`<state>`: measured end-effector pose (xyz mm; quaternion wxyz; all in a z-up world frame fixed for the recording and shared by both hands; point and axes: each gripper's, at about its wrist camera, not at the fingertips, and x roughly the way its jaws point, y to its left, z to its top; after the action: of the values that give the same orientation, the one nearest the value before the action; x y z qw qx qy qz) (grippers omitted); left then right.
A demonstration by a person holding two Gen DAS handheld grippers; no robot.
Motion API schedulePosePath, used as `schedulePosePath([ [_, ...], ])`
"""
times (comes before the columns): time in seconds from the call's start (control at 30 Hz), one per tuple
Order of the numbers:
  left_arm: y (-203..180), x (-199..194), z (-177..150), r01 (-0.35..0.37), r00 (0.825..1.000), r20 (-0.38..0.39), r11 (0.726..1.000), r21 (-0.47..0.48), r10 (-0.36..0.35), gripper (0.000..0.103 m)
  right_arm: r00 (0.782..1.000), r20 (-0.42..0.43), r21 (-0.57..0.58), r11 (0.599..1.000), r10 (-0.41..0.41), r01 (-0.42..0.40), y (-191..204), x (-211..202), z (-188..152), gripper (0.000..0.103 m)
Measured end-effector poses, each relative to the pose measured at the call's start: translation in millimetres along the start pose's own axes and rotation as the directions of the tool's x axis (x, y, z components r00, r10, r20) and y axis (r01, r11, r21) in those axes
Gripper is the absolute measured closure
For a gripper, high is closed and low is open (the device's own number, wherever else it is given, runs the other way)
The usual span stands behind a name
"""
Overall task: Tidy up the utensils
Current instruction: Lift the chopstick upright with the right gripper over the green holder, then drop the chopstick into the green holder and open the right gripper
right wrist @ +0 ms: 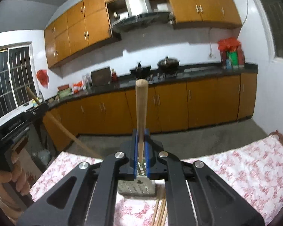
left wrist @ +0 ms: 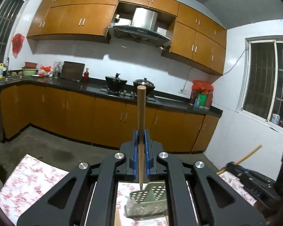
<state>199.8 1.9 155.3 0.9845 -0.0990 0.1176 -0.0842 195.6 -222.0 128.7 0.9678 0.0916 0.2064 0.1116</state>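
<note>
Left hand-held gripper is pinching a wooden chopstick upright above the green perforated holder on the floral-clothed bench. Right hand-held gripper pinches a second chopstick likewise. Loose chopsticks lie near the holder's right side.

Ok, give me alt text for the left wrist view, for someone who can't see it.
The left gripper is shut on a wooden chopstick, thick end up, its thin tip above a green perforated utensil holder lying on a floral tablecloth. Behind are orange kitchen cabinets and a dark countertop with two pots.
</note>
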Motion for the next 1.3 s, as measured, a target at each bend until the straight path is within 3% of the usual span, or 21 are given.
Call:
schedulePosePath([
  [0.3, -6, 45, -42, -0.011, 0.994, -0.107, 1.000, -0.020, 0.008, 0.096, 0.995, -0.103, 0.009, 1.000, -0.019, 0.020, 0, 42, -18, 0.094],
  [0.4, 0, 49, -49, -0.024, 0.990, -0.143, 0.999, -0.042, 0.018, 0.095, 0.995, -0.098, 0.008, 1.000, -0.023, 0.024, -1, 42, -21, 0.088],
  [0.47, 2, 48, -50, -0.026, 0.989, -0.146, 0.998, -0.054, 0.018, 0.089, 0.995, -0.093, 0.012, 1.000, -0.022, 0.023, -6, 40, -20, 0.079],
  [0.53, 4, 43, -47, -0.034, 0.990, -0.136, 0.998, -0.057, 0.026, 0.061, 0.996, -0.084, 0.010, 1.000, -0.027, 0.028, -7, 36, -20, 0.073],
  [0.57, 4, 40, -46, -0.036, 0.992, -0.124, 0.998, -0.056, 0.029, 0.057, 0.996, -0.078, 0.007, 0.999, -0.032, 0.032, -9, 34, -19, 0.071],
  [0.8, 3, 21, -28, -0.048, 0.996, -0.079, 0.998, -0.044, 0.045, 0.052, 0.997, -0.019, 0.037, 0.997, -0.070, 0.070, -25, 2, -11, 0.063],
  [1.0, 8, -2, -17, -0.080, 0.995, -0.064, 0.996, -0.039, 0.078, 0.051, 0.990, 0.001, 0.068, 0.987, -0.144, 0.144, -51, -29, -14, 0.063],
  [1.13, 19, -19, -23, -0.128, 0.989, -0.073, 0.991, -0.025, 0.126, 0.051, 0.981, -0.071, 0.096, 0.978, -0.178, 0.185, -72, -28, -36, 0.063],
  [1.3, 46, -33, -56, -0.199, 0.971, -0.143, 0.979, -0.039, 0.192, 0.051, 0.954, -0.247, 0.097, 0.975, -0.169, 0.198, -82, 3, -93, 0.063],
])
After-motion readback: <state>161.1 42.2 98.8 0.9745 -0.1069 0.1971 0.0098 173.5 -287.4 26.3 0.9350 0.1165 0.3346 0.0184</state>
